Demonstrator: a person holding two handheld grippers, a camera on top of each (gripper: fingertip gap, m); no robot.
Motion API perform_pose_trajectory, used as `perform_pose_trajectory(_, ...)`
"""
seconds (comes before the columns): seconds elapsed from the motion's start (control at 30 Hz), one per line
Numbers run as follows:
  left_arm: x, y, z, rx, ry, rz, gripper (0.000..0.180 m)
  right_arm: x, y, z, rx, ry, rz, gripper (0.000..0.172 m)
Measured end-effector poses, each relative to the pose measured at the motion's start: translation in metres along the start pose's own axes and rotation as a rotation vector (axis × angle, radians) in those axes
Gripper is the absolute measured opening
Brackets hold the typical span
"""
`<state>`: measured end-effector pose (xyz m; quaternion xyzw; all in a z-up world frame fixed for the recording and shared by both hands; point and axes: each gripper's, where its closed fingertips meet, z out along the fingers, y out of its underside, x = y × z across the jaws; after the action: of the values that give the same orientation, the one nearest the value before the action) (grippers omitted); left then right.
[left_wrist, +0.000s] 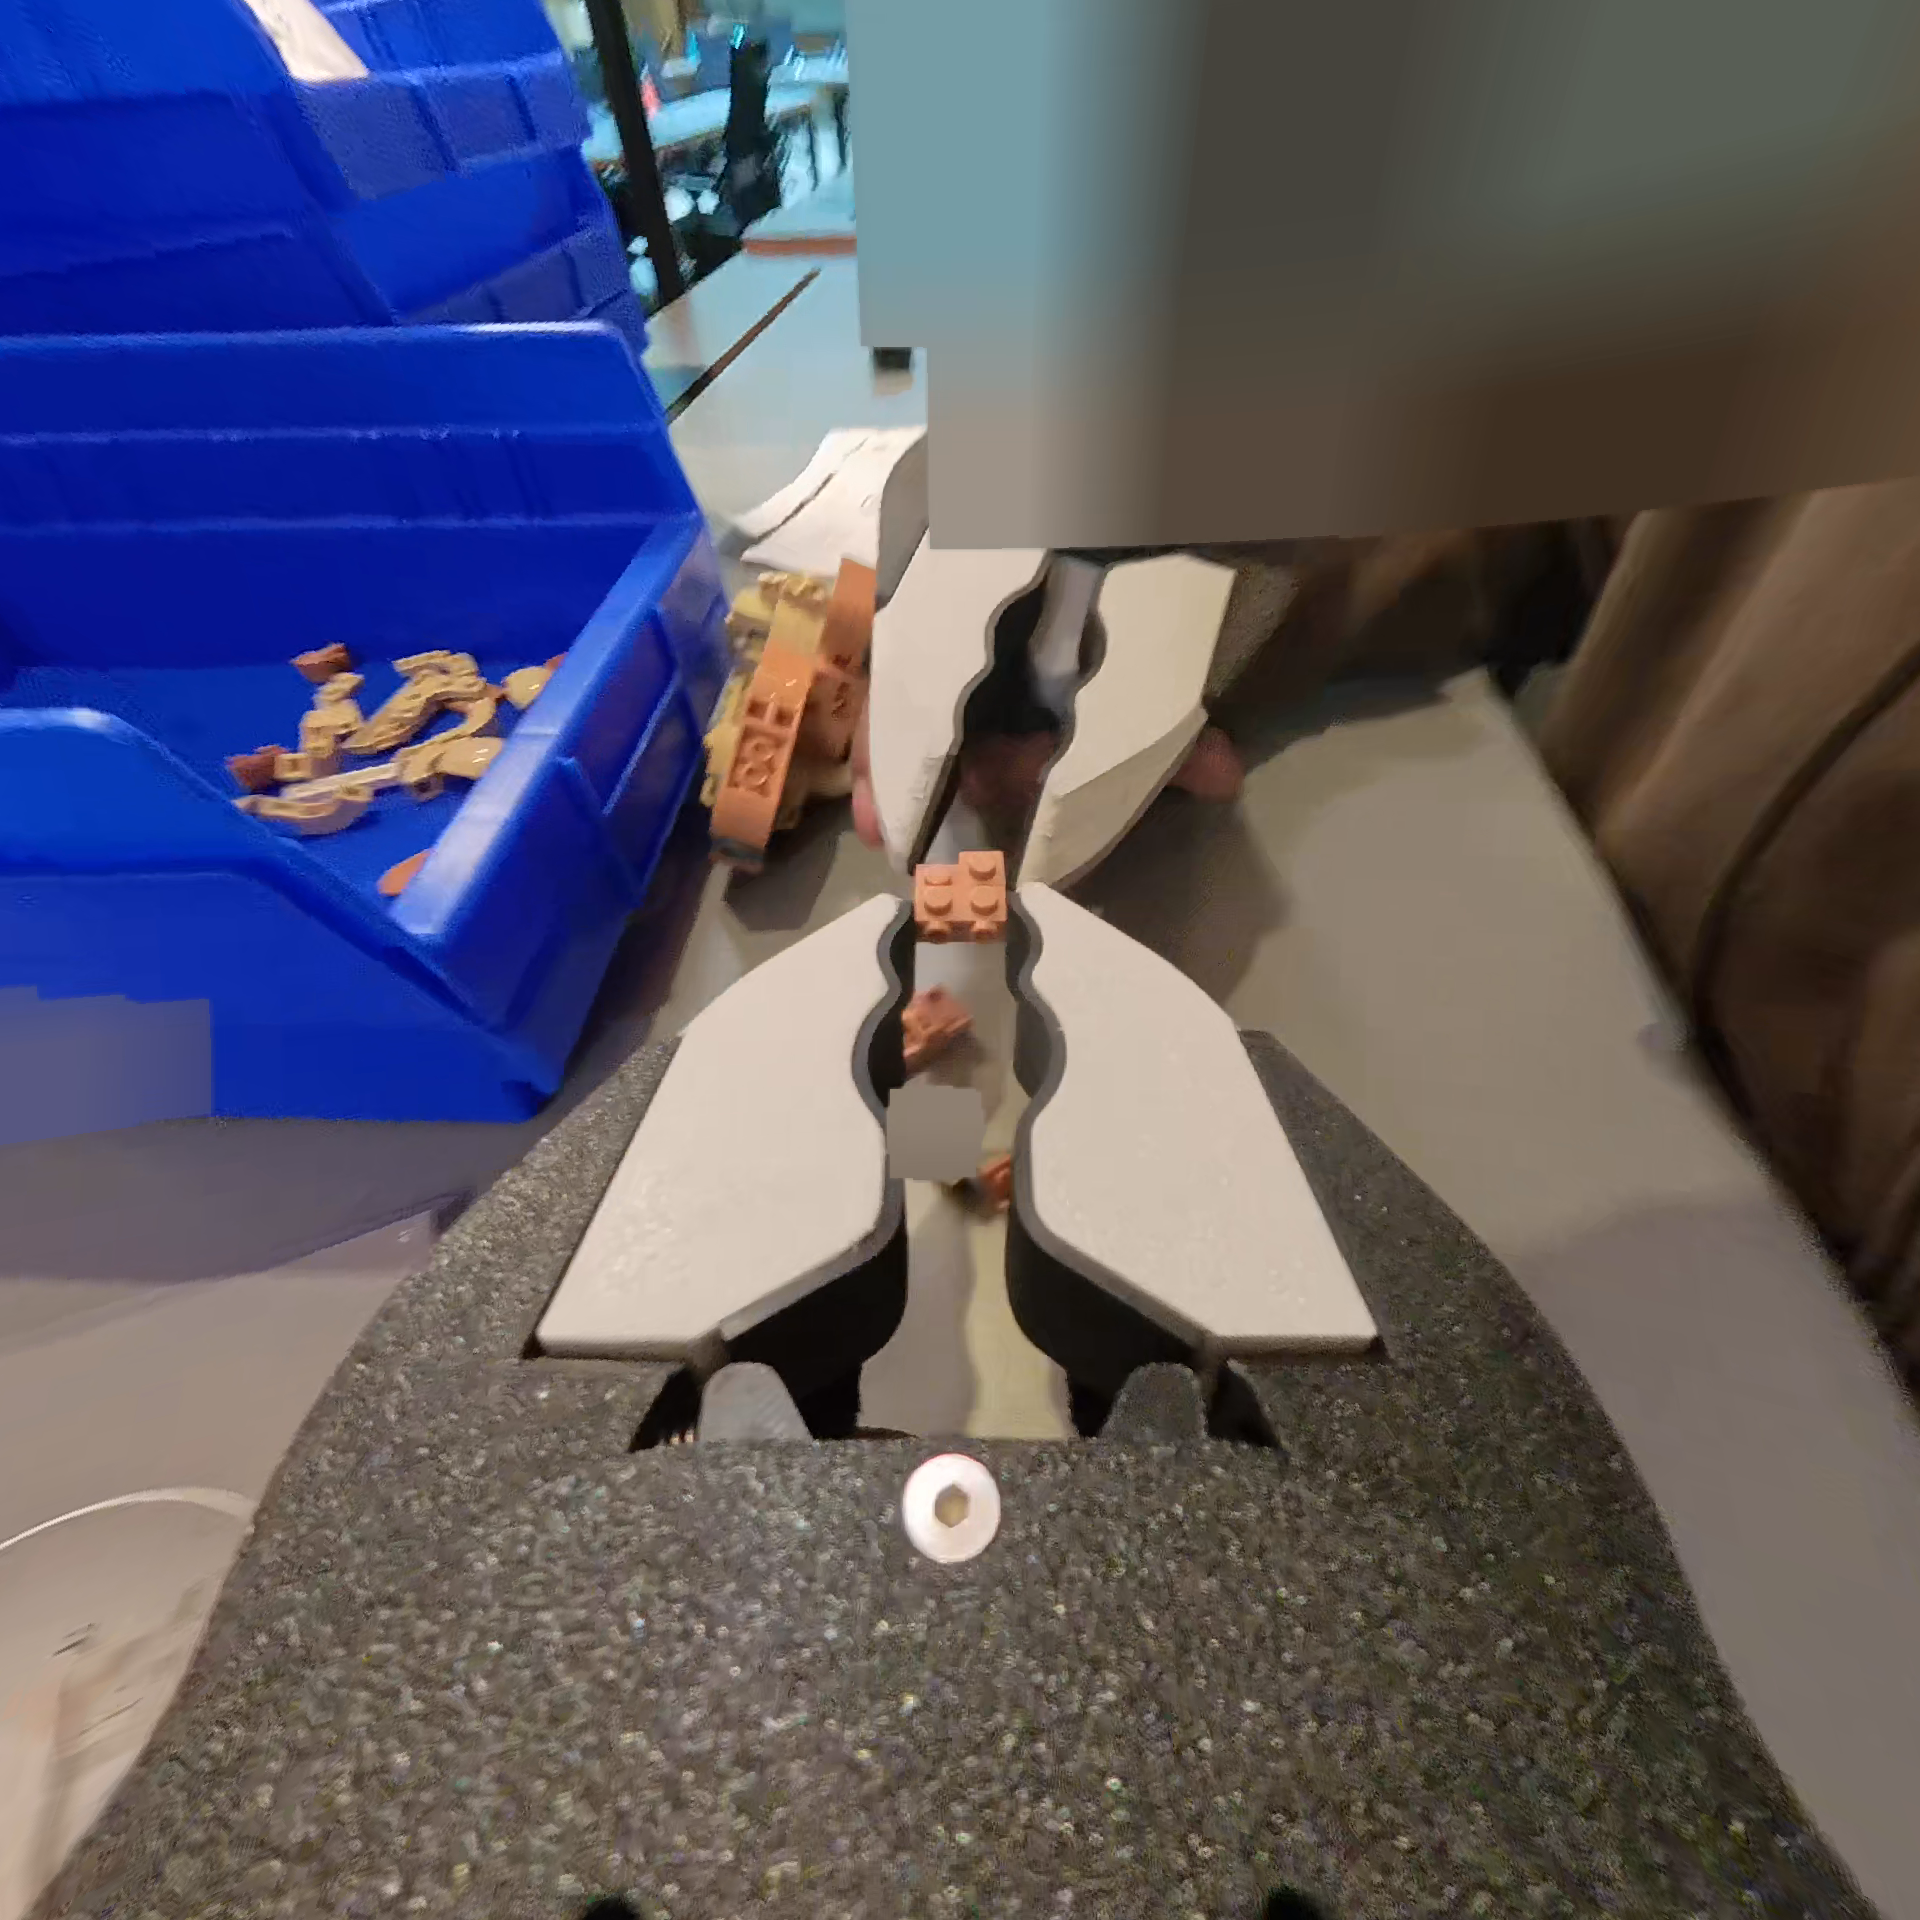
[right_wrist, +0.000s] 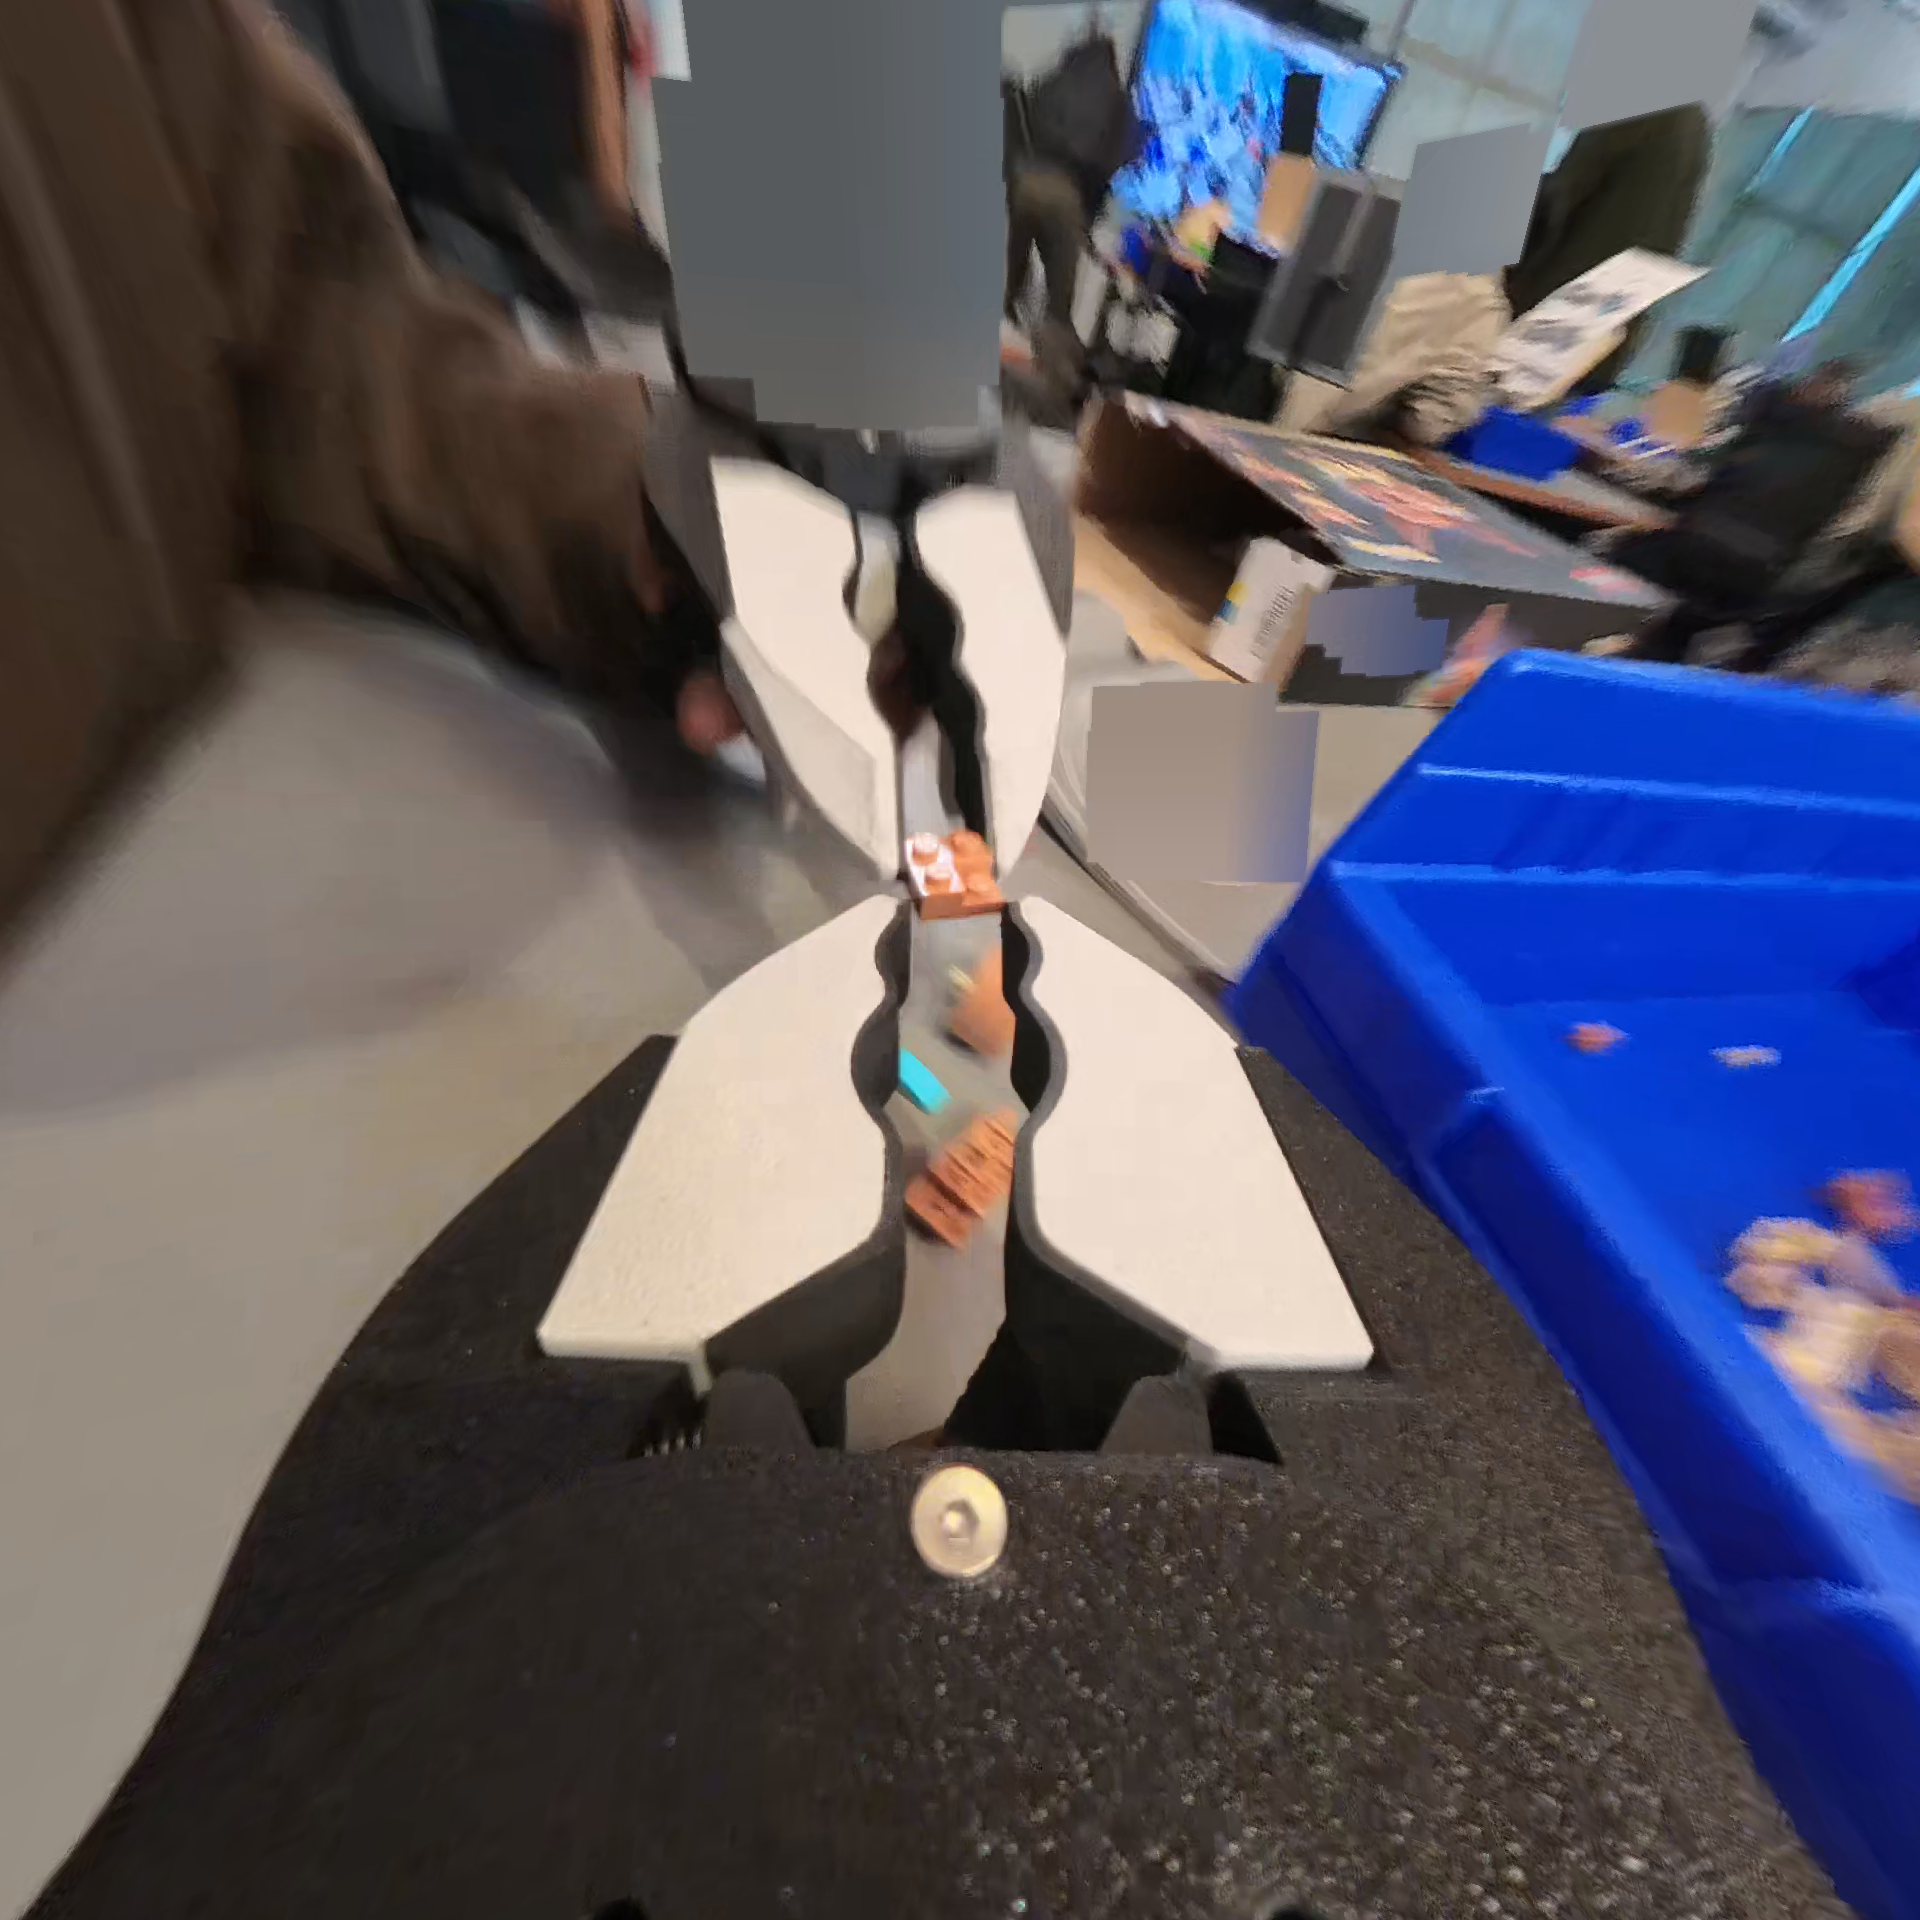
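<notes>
Pinching one orange studded brick tip to tip, your left gripper and right gripper both clamp it; no legible writing on blue bin.

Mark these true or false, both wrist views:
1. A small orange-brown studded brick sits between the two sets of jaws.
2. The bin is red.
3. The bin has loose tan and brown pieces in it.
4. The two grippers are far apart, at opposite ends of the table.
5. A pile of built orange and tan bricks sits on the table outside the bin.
1. True. The orange-brown brick is at the tips of both the left gripper and the right gripper.
2. False. The bin is blue.
3. True. The loose pieces lie on its floor.
4. False. They meet tip to tip on the brick.
5. True. The brick pile sits beside the bin on the grey table.
</notes>
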<state>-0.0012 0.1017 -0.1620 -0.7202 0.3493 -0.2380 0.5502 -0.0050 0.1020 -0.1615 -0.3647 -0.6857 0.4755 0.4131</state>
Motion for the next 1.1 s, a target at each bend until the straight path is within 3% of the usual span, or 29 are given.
perform_pose_trajectory(0.17,-0.007,0.013,0.001,-0.186,-0.161,0.268,0.016,0.003,0.018,0.004,-0.173,0.128,-0.344,0.014)
perform_pose_trajectory(0.37,-0.011,0.022,0.002,-0.297,-0.246,0.438,0.016,0.002,0.021,0.006,-0.218,0.164,-0.465,0.010)
perform_pose_trajectory(0.77,-0.009,0.028,0.005,-0.355,-0.279,0.509,0.016,-0.002,0.028,0.009,-0.264,0.169,-0.517,0.011)
perform_pose_trajectory(1.1,-0.004,0.027,0.009,-0.314,-0.241,0.440,0.016,-0.004,0.034,0.011,-0.306,0.171,-0.530,0.009)
